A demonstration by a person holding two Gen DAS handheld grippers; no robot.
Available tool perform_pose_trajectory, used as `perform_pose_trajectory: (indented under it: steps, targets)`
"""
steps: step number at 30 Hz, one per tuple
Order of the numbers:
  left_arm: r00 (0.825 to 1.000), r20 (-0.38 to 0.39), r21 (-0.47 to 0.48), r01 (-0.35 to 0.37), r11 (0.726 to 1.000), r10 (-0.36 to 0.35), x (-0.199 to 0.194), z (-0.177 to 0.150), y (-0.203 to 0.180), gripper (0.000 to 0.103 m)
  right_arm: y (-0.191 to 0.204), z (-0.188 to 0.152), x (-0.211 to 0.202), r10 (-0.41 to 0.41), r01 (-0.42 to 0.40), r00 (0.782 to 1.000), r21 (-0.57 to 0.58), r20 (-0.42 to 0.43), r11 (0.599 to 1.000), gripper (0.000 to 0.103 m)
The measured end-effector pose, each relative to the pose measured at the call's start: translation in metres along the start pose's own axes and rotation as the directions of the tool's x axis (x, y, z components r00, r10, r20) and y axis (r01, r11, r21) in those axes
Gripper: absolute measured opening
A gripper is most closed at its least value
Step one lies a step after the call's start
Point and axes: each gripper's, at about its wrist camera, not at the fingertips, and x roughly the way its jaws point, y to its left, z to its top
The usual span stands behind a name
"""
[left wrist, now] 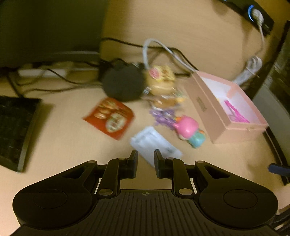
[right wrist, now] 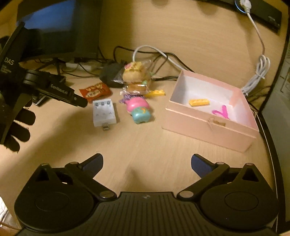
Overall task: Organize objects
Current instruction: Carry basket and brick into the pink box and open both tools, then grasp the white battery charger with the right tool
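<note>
An open pink box (right wrist: 208, 127) stands at the right of the desk and holds a yellow brick (right wrist: 199, 102) and a pink clip (right wrist: 222, 111). Left of it lie a pink and teal toy (right wrist: 139, 109), a second yellow brick (right wrist: 156, 93), wrapped snacks (right wrist: 135, 74), a red packet (right wrist: 95, 91) and a white charger (right wrist: 104, 112). My left gripper (left wrist: 145, 162) is shut and empty, just short of the charger (left wrist: 154, 143); the right wrist view shows it (right wrist: 79, 101) held by a gloved hand (right wrist: 16, 127). My right gripper (right wrist: 146, 159) is open wide over bare desk, nothing between its fingers.
A monitor (right wrist: 54, 23) and tangled black cables (right wrist: 81, 70) fill the back left. A black pouch (right wrist: 110, 74) lies behind the snacks. A keyboard (left wrist: 14, 130) sits at the far left. A coiled white cable (right wrist: 257, 76) runs to a black device (right wrist: 262, 10) behind the box.
</note>
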Motion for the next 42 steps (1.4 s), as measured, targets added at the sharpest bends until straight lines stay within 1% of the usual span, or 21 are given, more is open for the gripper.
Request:
perform_pose_trajectory:
  steps: [2, 5, 7, 10, 13, 16, 20, 23, 27, 29, 32, 33, 35, 36, 37, 38, 39, 40, 42]
  targets:
    - [1.0, -0.01, -0.024, 0.015, 1.0, -0.015, 0.008, -0.002, -0.007, 0.021, 0.0, -0.001, 0.002, -0.022, 0.022, 1.0, 0.014, -0.015, 1.0, 0.103]
    - [0.999, -0.012, -0.096, 0.03, 0.995, -0.031, 0.017, 0.0, -0.011, 0.021, 0.0, -0.004, 0.0, -0.037, 0.037, 0.999, 0.023, -0.021, 0.999, 0.103]
    - [1.0, -0.009, -0.118, 0.028, 0.993, -0.029, 0.019, 0.002, -0.014, 0.021, 0.0, -0.007, -0.002, -0.048, 0.048, 0.999, 0.014, -0.021, 0.999, 0.103]
    - [1.0, -0.012, -0.102, 0.017, 0.995, -0.018, 0.018, 0.001, -0.019, 0.021, -0.003, -0.011, -0.003, -0.063, 0.064, 0.998, 0.016, -0.026, 0.998, 0.103]
    - [1.0, -0.021, -0.057, 0.011, 0.998, -0.012, 0.014, -0.007, -0.02, 0.021, -0.006, -0.011, 0.003, -0.063, 0.064, 0.998, 0.035, -0.032, 0.997, 0.103]
    - [1.0, -0.015, -0.051, -0.011, 0.999, 0.01, 0.003, -0.013, -0.008, 0.021, 0.0, 0.002, 0.012, -0.038, 0.039, 0.999, 0.016, -0.005, 0.999, 0.103]
    - [0.999, 0.006, -0.087, -0.05, 0.995, 0.051, -0.023, -0.02, 0.021, 0.021, 0.029, 0.035, 0.03, 0.045, -0.042, 0.997, -0.052, 0.06, 0.998, 0.103]
    - [0.997, 0.017, -0.114, -0.071, 0.991, 0.073, -0.051, -0.033, 0.046, 0.021, 0.061, 0.063, 0.056, 0.112, -0.103, 0.99, -0.11, 0.081, 0.989, 0.103]
    - [0.997, 0.008, -0.153, -0.072, 0.986, 0.074, -0.084, -0.055, 0.071, 0.021, 0.104, 0.101, 0.109, 0.183, -0.176, 0.982, -0.134, 0.044, 0.975, 0.103]
    - [0.997, 0.003, -0.161, -0.074, 0.984, 0.076, -0.097, -0.065, 0.08, 0.021, 0.12, 0.116, 0.138, 0.179, -0.174, 0.984, -0.148, 0.017, 0.974, 0.103]
    - [0.996, -0.006, -0.157, -0.089, 0.984, 0.089, -0.113, -0.077, 0.09, 0.021, 0.14, 0.13, 0.179, 0.149, -0.153, 0.988, -0.162, -0.037, 0.975, 0.103]
    - [0.996, -0.01, -0.155, -0.094, 0.983, 0.093, -0.117, -0.079, 0.093, 0.021, 0.144, 0.133, 0.189, 0.142, -0.148, 0.989, -0.158, -0.049, 0.976, 0.103]
    - [0.996, -0.012, -0.154, -0.093, 0.984, 0.092, -0.124, -0.083, 0.099, 0.021, 0.148, 0.138, 0.2, 0.156, -0.163, 0.986, -0.139, -0.058, 0.977, 0.102]
    - [0.996, -0.011, -0.152, -0.09, 0.984, 0.089, -0.126, -0.084, 0.102, 0.021, 0.149, 0.139, 0.202, 0.164, -0.17, 0.985, -0.132, -0.05, 0.977, 0.093]
    - [0.996, -0.01, -0.148, -0.085, 0.985, 0.084, -0.127, -0.084, 0.103, 0.021, 0.15, 0.141, 0.202, 0.17, -0.174, 0.985, -0.134, -0.04, 0.976, 0.091]
    - [0.997, -0.007, -0.144, -0.077, 0.987, 0.077, -0.128, -0.084, 0.105, 0.021, 0.151, 0.142, 0.203, 0.182, -0.186, 0.982, -0.14, -0.042, 0.973, 0.084]
    - [0.998, -0.005, -0.139, -0.069, 0.988, 0.069, -0.128, -0.084, 0.106, 0.021, 0.151, 0.142, 0.201, 0.186, -0.189, 0.982, -0.143, -0.031, 0.972, 0.067]
    - [0.998, -0.004, -0.135, -0.063, 0.989, 0.063, -0.128, -0.085, 0.106, 0.021, 0.15, 0.142, 0.198, 0.187, -0.189, 0.982, -0.153, -0.022, 0.97, 0.064]
    - [0.999, -0.005, -0.13, -0.054, 0.99, 0.054, -0.125, -0.084, 0.106, 0.021, 0.146, 0.141, 0.189, 0.171, -0.171, 0.985, -0.155, -0.014, 0.973, 0.047]
